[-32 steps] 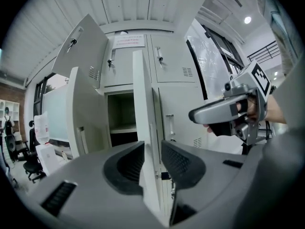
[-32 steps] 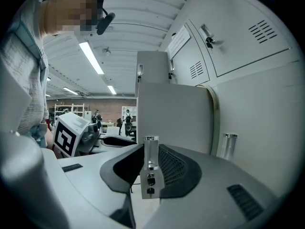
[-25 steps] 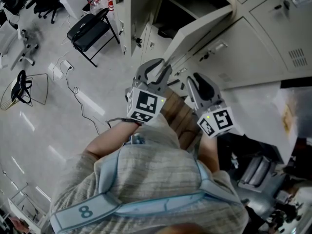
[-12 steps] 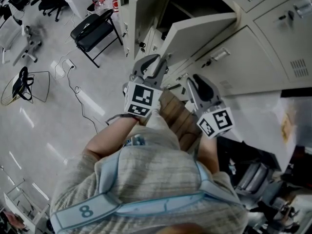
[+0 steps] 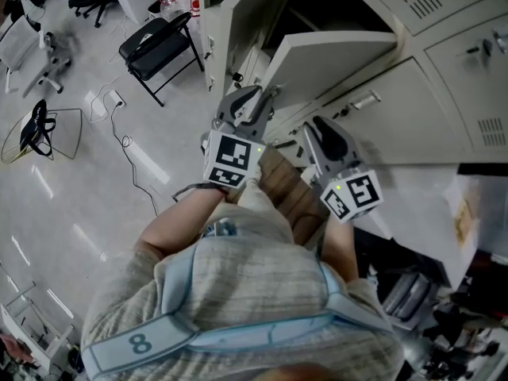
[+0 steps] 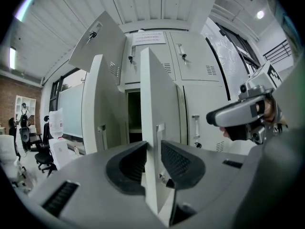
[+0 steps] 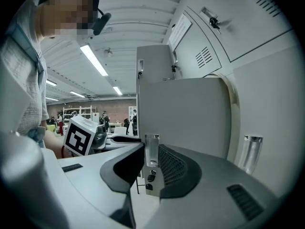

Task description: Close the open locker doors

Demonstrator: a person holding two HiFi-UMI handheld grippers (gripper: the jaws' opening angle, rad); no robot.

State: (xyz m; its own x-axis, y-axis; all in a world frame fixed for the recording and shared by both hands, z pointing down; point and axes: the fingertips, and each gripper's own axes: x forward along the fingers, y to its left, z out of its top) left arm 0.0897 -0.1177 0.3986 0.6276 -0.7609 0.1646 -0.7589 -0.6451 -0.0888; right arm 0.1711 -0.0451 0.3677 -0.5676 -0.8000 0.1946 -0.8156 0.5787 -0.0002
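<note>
- Door (image 5: 333, 54) — upright free edge clamped in left gripper (image 6: 153, 149); right gripper (image 7: 151, 155) clamped on its latch (image 7: 151, 146).
- Hinge (image 5: 394, 32) far right — locker opening (image 5: 317, 10) lies beyond.

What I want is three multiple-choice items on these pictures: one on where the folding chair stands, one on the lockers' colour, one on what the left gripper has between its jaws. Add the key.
1. In the head view, the black folding chair stands:
A) on the floor at upper left, left of the lockers
B) inside a locker
C) on top of the lockers

2. The lockers are:
A) red
B) pale grey
C) dark blue

3. The left gripper has between its jaws:
A) nothing
B) a cable
C) the edge of an open locker door

Key:
1 A, the head view shows the chair on the floor beside the locker bank.
2 B, every door in view is pale grey.
3 C, the left gripper view shows the door's edge between the pads.
</note>
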